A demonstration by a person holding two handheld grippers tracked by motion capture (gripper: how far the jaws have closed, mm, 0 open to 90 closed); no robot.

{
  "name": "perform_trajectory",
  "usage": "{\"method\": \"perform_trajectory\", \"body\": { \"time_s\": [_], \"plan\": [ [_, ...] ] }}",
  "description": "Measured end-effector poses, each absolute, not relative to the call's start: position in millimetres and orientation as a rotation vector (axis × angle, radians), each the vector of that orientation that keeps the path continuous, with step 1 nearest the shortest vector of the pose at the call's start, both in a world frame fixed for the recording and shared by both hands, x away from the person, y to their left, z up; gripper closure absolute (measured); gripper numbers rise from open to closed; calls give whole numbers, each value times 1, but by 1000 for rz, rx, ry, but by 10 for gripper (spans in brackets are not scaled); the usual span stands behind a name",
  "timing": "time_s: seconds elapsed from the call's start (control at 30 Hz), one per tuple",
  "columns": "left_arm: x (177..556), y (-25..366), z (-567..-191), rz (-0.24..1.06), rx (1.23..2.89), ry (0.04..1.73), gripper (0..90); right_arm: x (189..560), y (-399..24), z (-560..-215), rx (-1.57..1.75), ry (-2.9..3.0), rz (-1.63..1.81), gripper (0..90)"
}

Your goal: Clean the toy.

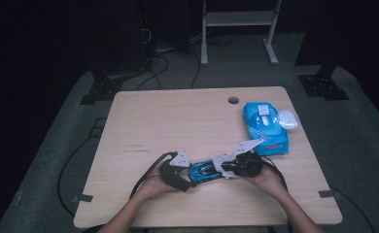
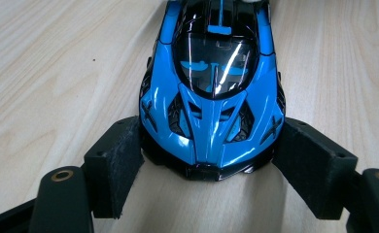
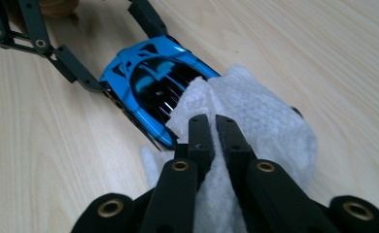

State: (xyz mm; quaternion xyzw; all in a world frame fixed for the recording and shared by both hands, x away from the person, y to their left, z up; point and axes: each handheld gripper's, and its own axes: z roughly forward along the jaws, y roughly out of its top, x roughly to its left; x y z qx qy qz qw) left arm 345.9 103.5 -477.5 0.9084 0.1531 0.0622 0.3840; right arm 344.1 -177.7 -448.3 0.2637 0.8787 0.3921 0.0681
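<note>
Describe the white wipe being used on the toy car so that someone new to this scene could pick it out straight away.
Start at the light wooden table and go to its near edge, where a blue toy car lies between two hand-held grippers. The white wipe is the crumpled cloth draped over the car's rear, pinched in the right gripper. Unlike the blue wipes pack at the far right, it is loose and plain white.

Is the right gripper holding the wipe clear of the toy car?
No, the white wipe pinched in the right gripper lies on the blue toy car.
</note>
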Motion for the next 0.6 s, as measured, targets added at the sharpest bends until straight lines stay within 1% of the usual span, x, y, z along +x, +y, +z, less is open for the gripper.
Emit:
{"method": "perform_trajectory", "body": {
  "time_s": [0.1,0.33,0.43,0.6],
  "plan": [
    [346,100,-478,164,2313,395,259,342,-186,-450,827,2623,1197,854],
    [347,101,-475,155,2337,392,259,340,-182,-452,806,2614,1189,855],
    [350,102,-473,116,2339,393,255,338,-184,-453,786,2599,1203,855],
    [357,111,-466,40,2215,459,253,336,-184,-455,748,2590,1205,855]
  ]
}}
